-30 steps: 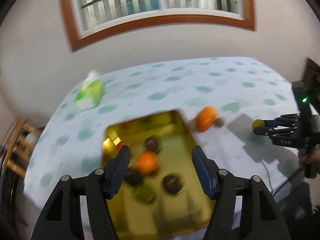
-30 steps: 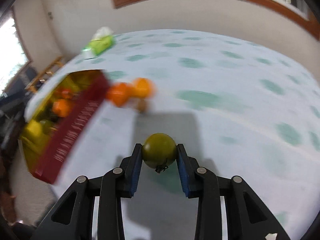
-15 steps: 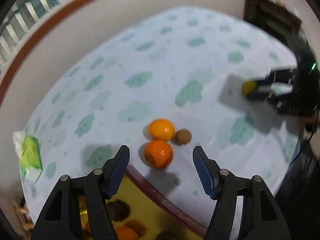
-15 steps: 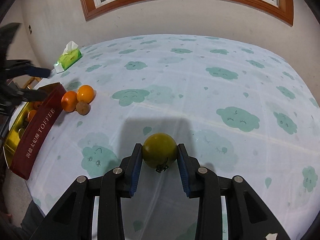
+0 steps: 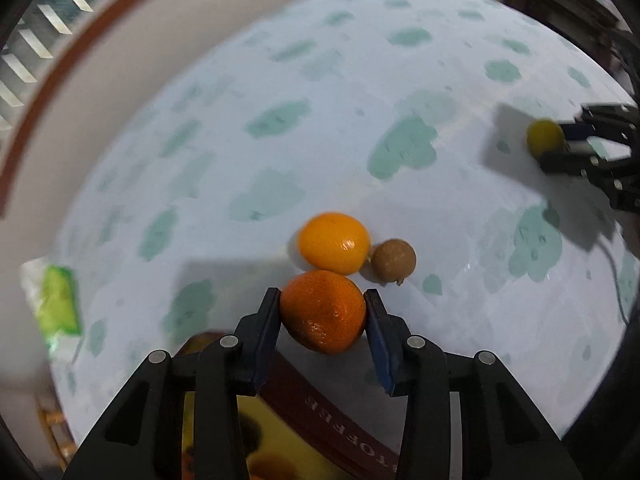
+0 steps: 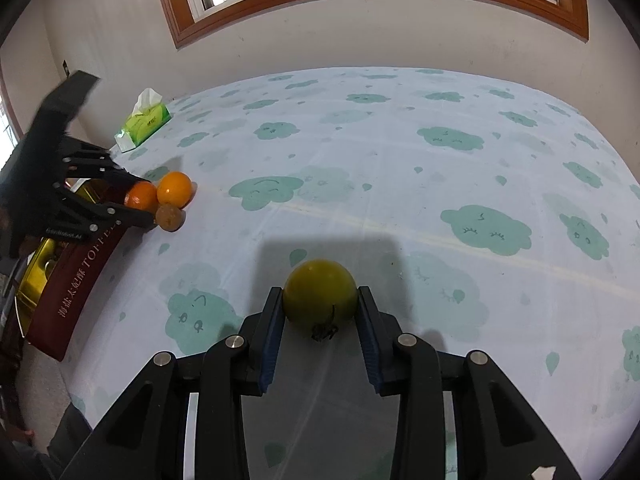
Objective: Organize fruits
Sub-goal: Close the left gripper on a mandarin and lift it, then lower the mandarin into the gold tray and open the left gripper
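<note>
Bed [image 6: 400, 152], cloud-print sheet: carries all items.

Toffee tin [image 6: 76, 276], dark red wall, gold inside: at the bed's left edge, fruit within (kinds unclear).

Tissue pack [image 6: 146, 122], green: far left corner.

Left gripper [image 5: 323, 316]: jaws just closed, pads now pressing a deep orange mandarin [image 5: 323, 316] just beside the tin's wall.

Right gripper [image 6: 320, 304]: clamped on an olive-green round fruit [image 6: 320, 292], stem toward camera, mid-bed toward the near edge.

Lighter orange [image 5: 334, 242]: touching the mandarin's far side.

Small brown fruit [image 5: 394, 260]: touching the lighter orange.
</note>
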Demonstrator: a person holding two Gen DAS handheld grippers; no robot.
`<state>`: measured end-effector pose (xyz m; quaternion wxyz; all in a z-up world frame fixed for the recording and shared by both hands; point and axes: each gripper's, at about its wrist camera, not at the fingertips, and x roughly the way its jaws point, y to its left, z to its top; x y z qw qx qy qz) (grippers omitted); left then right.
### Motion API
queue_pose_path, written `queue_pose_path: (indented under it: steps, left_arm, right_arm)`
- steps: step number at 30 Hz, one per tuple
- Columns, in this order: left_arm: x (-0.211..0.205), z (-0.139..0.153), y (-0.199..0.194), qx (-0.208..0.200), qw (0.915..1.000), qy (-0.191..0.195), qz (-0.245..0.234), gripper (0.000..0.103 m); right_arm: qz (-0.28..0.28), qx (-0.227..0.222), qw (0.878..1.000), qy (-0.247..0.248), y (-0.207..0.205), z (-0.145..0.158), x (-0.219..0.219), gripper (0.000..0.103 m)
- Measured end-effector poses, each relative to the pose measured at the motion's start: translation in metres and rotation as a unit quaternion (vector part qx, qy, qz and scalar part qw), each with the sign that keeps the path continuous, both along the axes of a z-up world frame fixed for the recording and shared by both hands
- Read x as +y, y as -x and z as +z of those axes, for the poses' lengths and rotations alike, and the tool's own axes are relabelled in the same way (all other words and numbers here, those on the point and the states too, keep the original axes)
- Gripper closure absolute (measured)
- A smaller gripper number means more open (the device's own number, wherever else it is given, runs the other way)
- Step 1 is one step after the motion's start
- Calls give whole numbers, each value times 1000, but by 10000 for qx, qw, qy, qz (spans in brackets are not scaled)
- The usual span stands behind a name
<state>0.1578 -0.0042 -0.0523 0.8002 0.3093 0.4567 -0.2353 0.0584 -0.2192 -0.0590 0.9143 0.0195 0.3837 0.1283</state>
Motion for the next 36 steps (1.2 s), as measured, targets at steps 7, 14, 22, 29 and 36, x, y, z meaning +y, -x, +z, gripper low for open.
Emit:
queue_pose_path:
  steps: [7, 14, 22, 29, 36]
  left_arm:
    - [31, 35, 68, 23, 9821, 1297, 1365, 61]
    - [64, 59, 129, -196, 9625, 1812, 2009, 60]
    - [115, 63, 161, -488, 9461, 1872, 2597, 60]
    - [144, 56, 174, -557, 9369, 1799, 2945, 60]
    - [154, 52, 178, -542, 9339, 1744, 3074, 60]
  right_arm:
    - [4, 9, 9999, -107, -1, -1, -1, 69]
    - [-20, -16, 9998, 219, -1, -2, 6, 69]
    - [-39, -31, 9988, 486, -2, -3, 12, 69]
    - [-40, -36, 9985, 547, -2, -3, 13, 69]
    - [-38, -35, 9985, 546, -2, -3, 12, 69]
